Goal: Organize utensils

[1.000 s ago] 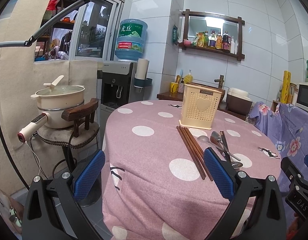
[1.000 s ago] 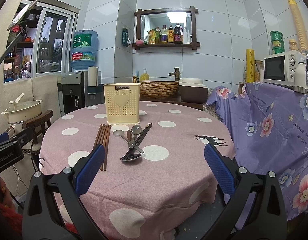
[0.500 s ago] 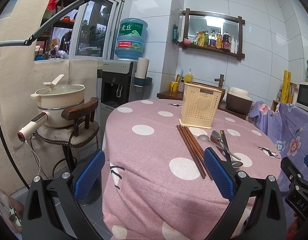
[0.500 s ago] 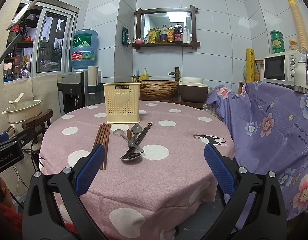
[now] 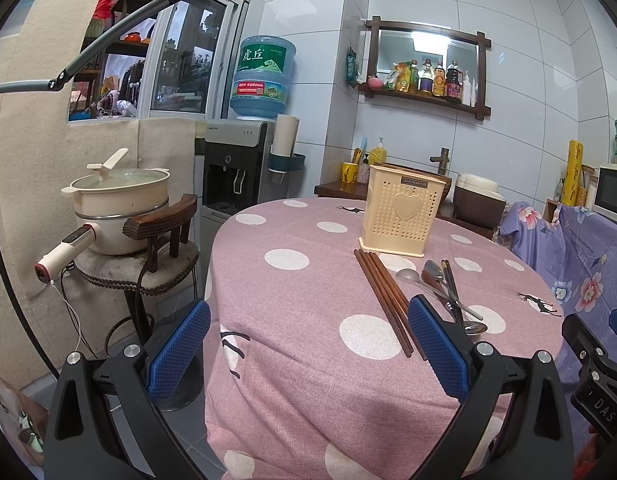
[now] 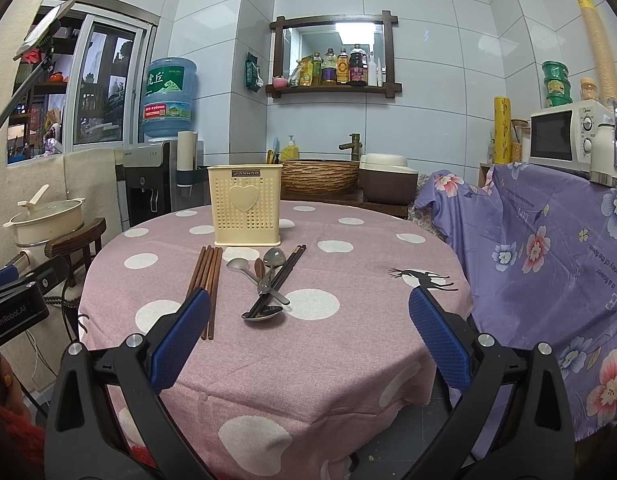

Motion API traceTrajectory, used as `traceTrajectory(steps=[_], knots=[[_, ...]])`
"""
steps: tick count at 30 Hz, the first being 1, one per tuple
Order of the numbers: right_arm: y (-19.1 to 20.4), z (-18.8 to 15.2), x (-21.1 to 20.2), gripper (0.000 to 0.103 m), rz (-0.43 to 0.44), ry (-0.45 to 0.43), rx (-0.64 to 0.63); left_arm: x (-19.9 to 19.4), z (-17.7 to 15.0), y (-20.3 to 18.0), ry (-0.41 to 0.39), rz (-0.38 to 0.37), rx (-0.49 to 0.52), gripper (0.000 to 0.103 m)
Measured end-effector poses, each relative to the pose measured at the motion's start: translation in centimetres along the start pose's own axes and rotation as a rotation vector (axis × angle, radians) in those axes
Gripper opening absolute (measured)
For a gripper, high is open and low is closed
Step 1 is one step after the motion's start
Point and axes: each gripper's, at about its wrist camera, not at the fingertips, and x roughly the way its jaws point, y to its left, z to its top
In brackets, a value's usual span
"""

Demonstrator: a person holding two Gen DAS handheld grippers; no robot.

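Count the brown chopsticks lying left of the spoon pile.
4 brown chopsticks, side by side on the pink tablecloth, in front of the cream utensil holder. Their near ends sit behind the right gripper pad, so another could be hidden.

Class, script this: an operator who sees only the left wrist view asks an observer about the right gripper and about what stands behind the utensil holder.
Operator: Is the right gripper holding anything?
Observer: No. The right gripper has its jaws wide open and empty, short of the utensils.
Operator: What is behind the utensil holder?
Observer: A woven basin stands behind the utensil holder, off the table.
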Motion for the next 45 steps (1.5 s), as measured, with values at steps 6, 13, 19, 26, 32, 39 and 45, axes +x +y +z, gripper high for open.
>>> traceTrajectory(steps=[6, 13, 19, 26, 32, 39, 45], knots=[[0.0, 0.1, 0.0, 0.098, 0.0, 0.001, 0.0, 0.0, -0.1, -0.1, 0.003, -0.001, 0.001, 0.098], [0.1, 0.0, 0.2, 0.098, -0.001, 0.006, -0.001, 0.1, -0.2, -0.1, 0.004, 0.0, 0.001, 0.098], [0.3, -0.4, 0.8, 0.098, -0.008, 0.027, 0.0, 0.9, -0.9, -0.3, 0.036, -0.001, 0.006, 0.098], [0.1, -0.5, 2.3, 0.098, 0.004, 0.081, 0.002, 2.6, -0.6, -0.4, 0.103, 0.006, 0.006, 0.098], [-0.4, -0.3, 5.2, 0.098, 0.011, 0.154, 0.013, 5.6, 1.0, -0.2, 0.175, 0.007, -0.01, 0.098], [-0.8, 1.7, 10.3, 0.098, -0.012, 0.248, -0.026, 9.8, 3.7, -1.2, 0.23, 0.013, 0.063, 0.098], [-1.3, 2.7, 15.3, 0.098, 0.018, 0.379, 0.014, 13.3, 5.0, -2.5, 0.286, 0.023, 0.105, 0.098]])
